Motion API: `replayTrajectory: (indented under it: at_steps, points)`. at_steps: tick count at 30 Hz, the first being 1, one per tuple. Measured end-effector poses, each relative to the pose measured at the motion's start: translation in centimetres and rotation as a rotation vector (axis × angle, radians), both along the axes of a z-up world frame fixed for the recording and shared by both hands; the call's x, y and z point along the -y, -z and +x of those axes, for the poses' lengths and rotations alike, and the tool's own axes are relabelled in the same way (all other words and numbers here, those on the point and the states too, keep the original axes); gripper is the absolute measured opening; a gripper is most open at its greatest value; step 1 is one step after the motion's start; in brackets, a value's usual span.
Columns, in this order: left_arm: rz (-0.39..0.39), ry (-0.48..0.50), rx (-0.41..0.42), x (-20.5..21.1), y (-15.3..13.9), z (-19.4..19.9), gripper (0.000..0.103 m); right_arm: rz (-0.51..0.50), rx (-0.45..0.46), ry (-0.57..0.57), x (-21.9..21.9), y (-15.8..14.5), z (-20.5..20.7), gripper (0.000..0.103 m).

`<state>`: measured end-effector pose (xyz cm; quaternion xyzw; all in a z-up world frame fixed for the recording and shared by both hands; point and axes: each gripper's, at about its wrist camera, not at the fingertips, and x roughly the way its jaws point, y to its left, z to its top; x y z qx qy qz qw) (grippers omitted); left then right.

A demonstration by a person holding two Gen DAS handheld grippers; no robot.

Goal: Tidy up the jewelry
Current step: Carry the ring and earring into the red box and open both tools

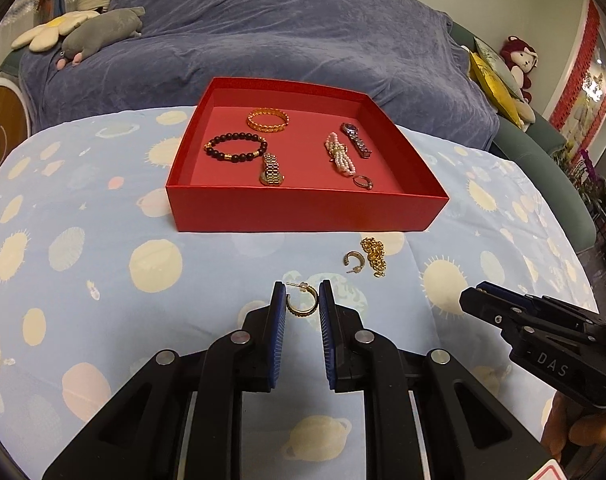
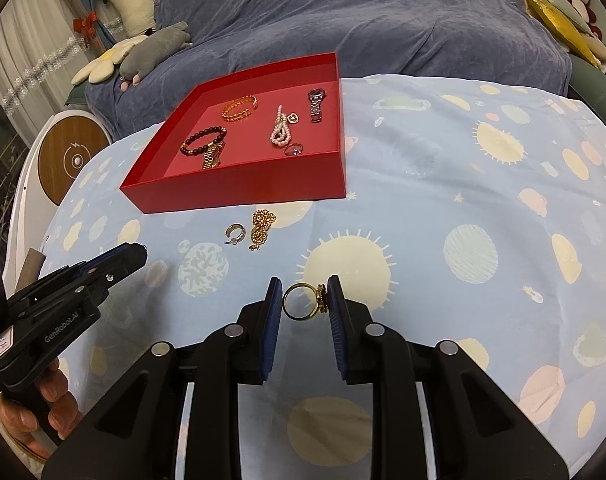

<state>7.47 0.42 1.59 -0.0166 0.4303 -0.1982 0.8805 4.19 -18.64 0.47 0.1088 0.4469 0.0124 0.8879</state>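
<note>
- Jewelry here is light, stiff, slippery metal: a hoop earring (image 1: 301, 299) and a gold ring (image 2: 305, 302), each lying on the tablecloth (image 1: 103, 272) short of the red box (image 1: 303, 208).
- Best gripped across the band.
- Left gripper (image 1: 302, 300) brackets the earring, jaws partly open.
- Right gripper (image 2: 305, 300) brackets the ring, seemingly just touching, not clamped.

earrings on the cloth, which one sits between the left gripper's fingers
The gold hoop earring, framed by the left gripper. The other earring lies farther off, beside the gold chain.
</note>
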Motion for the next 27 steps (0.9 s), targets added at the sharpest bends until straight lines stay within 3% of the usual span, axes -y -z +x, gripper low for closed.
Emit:
replayTrajectory:
  at_steps: [8, 16, 20, 27]
  points:
    - [-0.019, -0.008, 0.006, -0.4, -1.1, 0.8, 0.014, 0.018, 0.030, -0.061, -1.2, -1.7, 2.2, 0.023]
    - [0.007, -0.044, 0.090, -0.6, -6.0, 7.0, 0.014, -0.043, 0.163, -0.100, -0.6, -6.9, 9.7, 0.023]
    - [0.012, -0.044, 0.073, 0.6, -5.8, 11.1, 0.014, -0.029, 0.148, -0.108, -1.3, -6.1, 14.2, 0.023]
    - [0.043, -0.013, -0.018, 4.0, -2.8, 17.3, 0.014, 0.039, 0.076, -0.053, -0.3, -3.4, 20.6, 0.023]
